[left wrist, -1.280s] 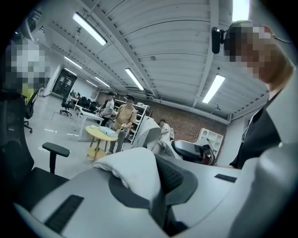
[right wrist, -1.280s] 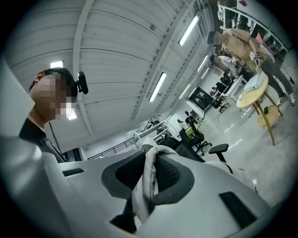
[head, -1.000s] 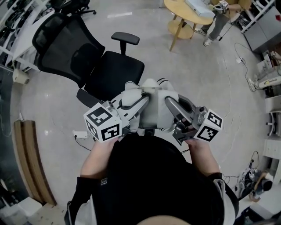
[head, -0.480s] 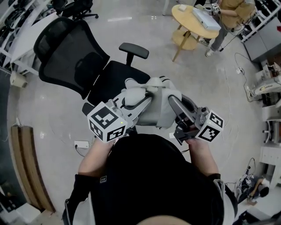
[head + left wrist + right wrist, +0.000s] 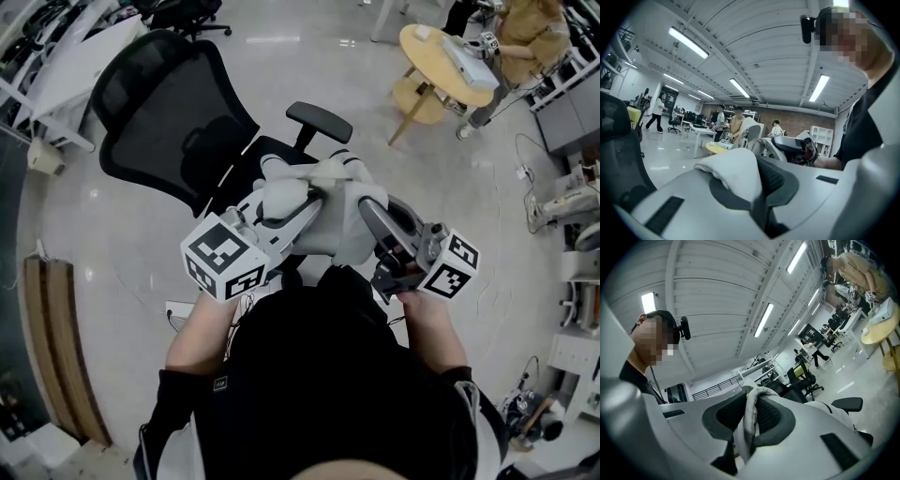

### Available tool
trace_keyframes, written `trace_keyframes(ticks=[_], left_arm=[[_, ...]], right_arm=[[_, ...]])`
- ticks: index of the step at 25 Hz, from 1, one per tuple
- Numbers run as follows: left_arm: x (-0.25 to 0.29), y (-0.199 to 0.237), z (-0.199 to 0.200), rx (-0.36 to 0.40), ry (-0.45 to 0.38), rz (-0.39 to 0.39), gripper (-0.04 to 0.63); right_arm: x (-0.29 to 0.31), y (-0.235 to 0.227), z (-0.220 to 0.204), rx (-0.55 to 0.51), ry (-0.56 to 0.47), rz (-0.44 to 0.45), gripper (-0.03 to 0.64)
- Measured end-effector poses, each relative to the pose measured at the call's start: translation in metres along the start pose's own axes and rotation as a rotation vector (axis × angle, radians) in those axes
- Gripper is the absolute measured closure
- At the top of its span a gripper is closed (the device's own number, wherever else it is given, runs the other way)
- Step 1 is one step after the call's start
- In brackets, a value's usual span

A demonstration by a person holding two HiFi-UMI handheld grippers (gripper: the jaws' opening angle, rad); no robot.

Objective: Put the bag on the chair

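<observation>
While bag [image 5: 336, 232] hangs above chair [image 5: 178, 122] (black mesh) | left gripper [image 5: 307, 202] fingers pinch it | right gripper [image 5: 366, 212] fingers too

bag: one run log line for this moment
phase: carry | left gripper: shut on bag | right gripper: shut on bag | bag: held over chair seat, not set down

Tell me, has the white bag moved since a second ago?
Yes. The bag has come forward toward the chair, now covering most of its seat and closer to the armrest.
</observation>
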State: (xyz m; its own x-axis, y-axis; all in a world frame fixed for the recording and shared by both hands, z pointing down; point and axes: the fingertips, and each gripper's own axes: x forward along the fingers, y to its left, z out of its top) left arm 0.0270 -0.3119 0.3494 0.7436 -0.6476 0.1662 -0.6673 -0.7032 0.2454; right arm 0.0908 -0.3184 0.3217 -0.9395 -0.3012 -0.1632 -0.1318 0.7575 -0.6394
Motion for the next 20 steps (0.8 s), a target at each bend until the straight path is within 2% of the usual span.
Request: trace_keyframes(ticks=[8, 13, 17, 20], left_arm=[[-0.003, 0.013, -0.008, -0.054, -0.05, 0.116, 0.561], [-0.004, 0.081, 0.005, -0.107, -0.068, 0.221, 0.561], [-0.005, 0.113, 0.01, -0.153, -0.095, 0.34, 0.561], [0.001, 0.135, 0.012, -0.18, -0.114, 0.399, 0.561]], right_arm=[[0.011, -0.014, -0.007, 0.019, 0.099, 0.091, 0.548], [0.074, -0.052, 0.01, 0.058, 0.186, 0.168, 0.548], [0.108, -0.074, 0.018, 0.09, 0.282, 0.247, 0.548], [0.125, -0.093, 0.024, 0.102, 0.334, 0.285, 0.548]])
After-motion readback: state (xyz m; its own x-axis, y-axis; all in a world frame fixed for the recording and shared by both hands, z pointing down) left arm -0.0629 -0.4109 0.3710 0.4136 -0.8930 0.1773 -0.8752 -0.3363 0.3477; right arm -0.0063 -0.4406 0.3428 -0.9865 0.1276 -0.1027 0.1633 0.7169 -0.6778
